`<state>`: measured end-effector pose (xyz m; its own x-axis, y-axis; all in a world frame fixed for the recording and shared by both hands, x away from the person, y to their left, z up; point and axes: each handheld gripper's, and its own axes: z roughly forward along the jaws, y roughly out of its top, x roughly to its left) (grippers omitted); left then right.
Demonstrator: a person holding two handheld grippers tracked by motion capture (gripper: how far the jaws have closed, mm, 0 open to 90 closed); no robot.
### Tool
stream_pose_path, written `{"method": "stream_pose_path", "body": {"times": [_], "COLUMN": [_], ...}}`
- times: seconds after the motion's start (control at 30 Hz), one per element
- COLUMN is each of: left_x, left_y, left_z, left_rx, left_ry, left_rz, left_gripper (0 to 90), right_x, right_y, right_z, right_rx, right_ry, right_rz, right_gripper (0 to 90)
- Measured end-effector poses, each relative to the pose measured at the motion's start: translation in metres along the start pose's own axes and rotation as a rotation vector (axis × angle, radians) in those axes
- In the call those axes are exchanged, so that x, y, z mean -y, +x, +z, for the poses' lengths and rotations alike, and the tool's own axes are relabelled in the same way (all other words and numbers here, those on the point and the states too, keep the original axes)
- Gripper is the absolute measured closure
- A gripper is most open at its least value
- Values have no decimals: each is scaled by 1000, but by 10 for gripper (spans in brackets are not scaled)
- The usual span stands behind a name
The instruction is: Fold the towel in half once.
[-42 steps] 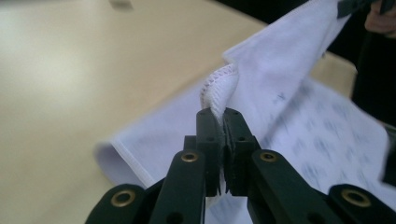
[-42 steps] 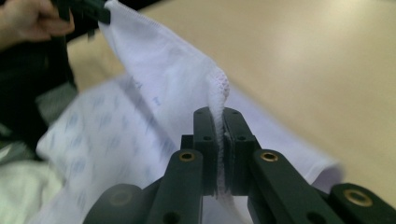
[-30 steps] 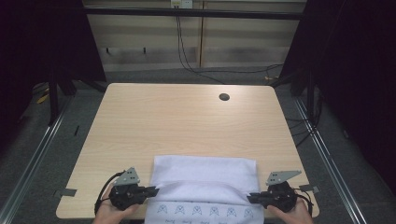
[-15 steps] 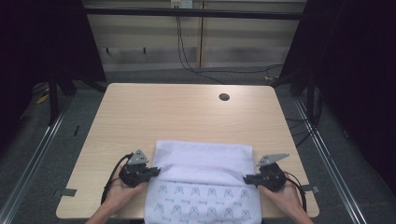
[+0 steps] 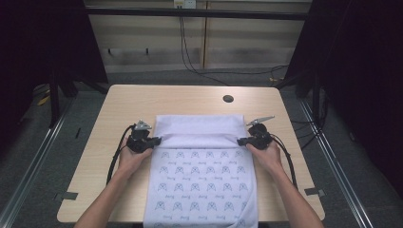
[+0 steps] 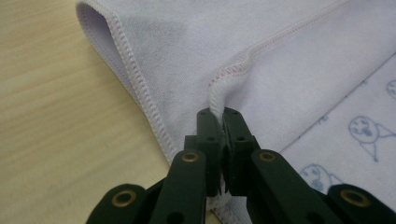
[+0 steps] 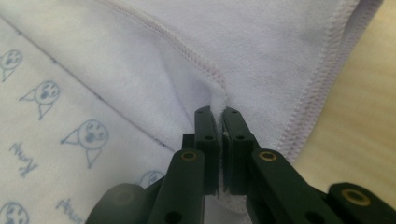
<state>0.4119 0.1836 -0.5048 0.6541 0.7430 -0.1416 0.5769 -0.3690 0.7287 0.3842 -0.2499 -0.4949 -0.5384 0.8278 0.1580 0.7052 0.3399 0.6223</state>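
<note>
A pale lilac towel point(image 5: 202, 171) printed with small blue cat faces lies on the wooden table point(image 5: 190, 102), its near end hanging over the front edge. Its far part is folded back, plain side up. My left gripper point(image 5: 156, 139) is shut on the stitched hem at the towel's left edge, and the left gripper view has that hem point(image 6: 217, 93) pinched between the black jaws. At the towel's right edge my right gripper point(image 5: 241, 140) is shut on the hem too; the fabric point(image 7: 219, 100) bunches between its jaws in the right gripper view.
A round cable hole point(image 5: 228, 99) sits in the table near its far edge. Bare wood runs on both sides of the towel and behind it. Dark curtains and metal floor rails point(image 5: 33, 166) flank the table.
Both grippers have carried the towel's edge away from the person toward the far side. More of the printed side lies spread on the table now.
</note>
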Motion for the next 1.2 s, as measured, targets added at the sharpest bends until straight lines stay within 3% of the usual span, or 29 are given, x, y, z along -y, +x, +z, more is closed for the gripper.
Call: {"method": "stream_pose_path", "body": {"times": [0.13,0.3,0.37,0.47,0.5,0.53,0.63,0.73,0.77,0.8,0.83,0.87,0.9,0.93,0.97,1.0,1.03,1.07,1.1,1.2], "left_x": [-13,-32,-35,-36,-35,-35,-36,-45,-49,-53,-57,-60,-64,-70,-72,-72,-76,-76,-76,-73], "left_y": [16,21,24,26,26,26,25,15,11,6,2,-2,-7,-18,-23,-23,-36,-36,-43,-61], "left_z": [18,35,37,35,28,28,8,-19,-29,-39,-50,-61,-73,-96,-108,-108,-128,-128,-137,-160], "left_rx": [-28,-89,-88,-74,-40,-40,15,38,52,55,64,67,69,96,100,100,74,74,82,122], "left_ry": [-41,-29,-27,-26,-34,-34,-99,-158,-186,-214,-238,-256,-280,-327,-343,-343,-374,-374,-397,-447], "left_rz": [-49,-19,-36,-56,-59,-59,-72,-32,-24,-18,-9,6,17,41,60,60,94,94,106,128], "left_gripper": [873,873,872,874,875,874,874,873,873,872,872,872,872,872,872,871,871,871,871,871], "right_x": [-24,-38,-44,-46,-45,-45,-44,-50,-52,-56,-56,-58,-59,-60,-60,-60,-59,-58,-58,-50], "right_y": [-12,-27,-26,-26,-27,-27,-33,-36,-35,-30,-30,-27,-19,-15,-11,-11,-3,2,2,18], "right_z": [13,24,29,30,28,28,10,-22,-30,-51,-51,-61,-83,-93,-104,-104,-126,-136,-136,-161], "right_rx": [67,111,169,175,144,144,75,7,6,20,20,16,0,-1,-3,-3,-19,-33,-33,-28], "right_ry": [34,7,-8,-2,-19,-19,-101,-223,-242,-280,-280,-303,-346,-364,-377,-377,-411,-428,-428,-442], "right_rz": [22,58,60,62,63,63,72,66,55,18,18,5,-18,-35,-50,-50,-79,-89,-89,-123], "right_gripper": [866,865,864,865,866,866,866,866,865,865,865,865,865,865,865,865,865,865,865,865]}}
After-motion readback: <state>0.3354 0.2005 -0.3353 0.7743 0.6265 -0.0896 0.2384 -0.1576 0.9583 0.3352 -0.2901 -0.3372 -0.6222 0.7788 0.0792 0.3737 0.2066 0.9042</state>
